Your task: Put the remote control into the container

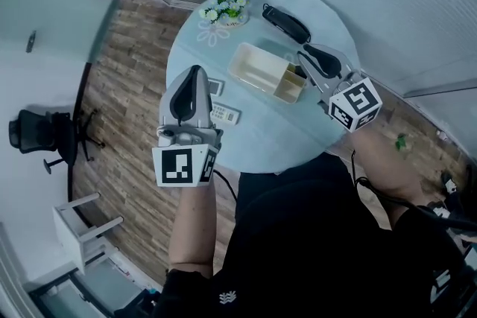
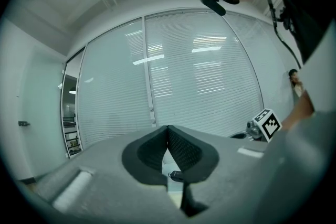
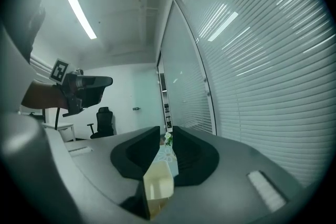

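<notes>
One slim black remote | cream rectangular container | round glossy table

The round table has a smooth, pale top with a soft sheen. On it, the container looks like matt cream plastic, and the black remote control like dark plastic. The floor is brown wood planking with a rough, mottled grain. The left gripper and right gripper have matt grey plastic shells. The left one's black pads show a fine dimpled texture. The blinds are smooth slats that catch the light.
</notes>
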`<move>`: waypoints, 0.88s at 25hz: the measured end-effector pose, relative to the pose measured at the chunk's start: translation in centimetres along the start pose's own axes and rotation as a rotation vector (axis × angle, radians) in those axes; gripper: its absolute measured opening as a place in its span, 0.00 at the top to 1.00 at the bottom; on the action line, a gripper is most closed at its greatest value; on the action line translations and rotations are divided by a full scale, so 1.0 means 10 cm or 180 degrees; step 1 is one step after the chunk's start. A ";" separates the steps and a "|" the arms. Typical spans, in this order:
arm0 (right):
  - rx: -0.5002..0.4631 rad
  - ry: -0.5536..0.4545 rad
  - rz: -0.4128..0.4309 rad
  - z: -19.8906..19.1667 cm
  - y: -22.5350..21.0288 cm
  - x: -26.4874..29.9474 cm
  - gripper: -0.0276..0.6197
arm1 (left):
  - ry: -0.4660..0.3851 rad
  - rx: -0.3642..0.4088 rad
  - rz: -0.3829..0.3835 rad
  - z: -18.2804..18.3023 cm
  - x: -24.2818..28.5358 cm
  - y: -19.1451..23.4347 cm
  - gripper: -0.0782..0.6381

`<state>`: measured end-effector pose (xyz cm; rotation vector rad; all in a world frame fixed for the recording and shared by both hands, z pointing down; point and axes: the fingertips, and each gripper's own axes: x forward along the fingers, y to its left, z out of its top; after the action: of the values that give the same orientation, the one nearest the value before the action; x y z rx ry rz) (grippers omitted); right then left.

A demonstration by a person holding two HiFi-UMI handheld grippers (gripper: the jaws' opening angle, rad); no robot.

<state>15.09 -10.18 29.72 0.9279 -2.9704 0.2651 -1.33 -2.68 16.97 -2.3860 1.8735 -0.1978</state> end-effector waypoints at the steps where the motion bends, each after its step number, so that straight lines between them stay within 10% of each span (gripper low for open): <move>1: 0.0011 -0.0007 -0.0040 0.00 0.00 0.00 0.84 | -0.0003 0.0004 -0.0018 -0.01 -0.01 0.04 0.89; 22: -0.0014 0.0111 -0.1088 -0.21 1.13 0.86 0.86 | 0.0005 -0.0229 -0.1099 -0.91 -0.36 1.61 0.89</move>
<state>1.59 -5.55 30.56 1.3876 -2.7154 0.2608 -19.10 -2.99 23.24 -2.7442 1.4783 -0.1599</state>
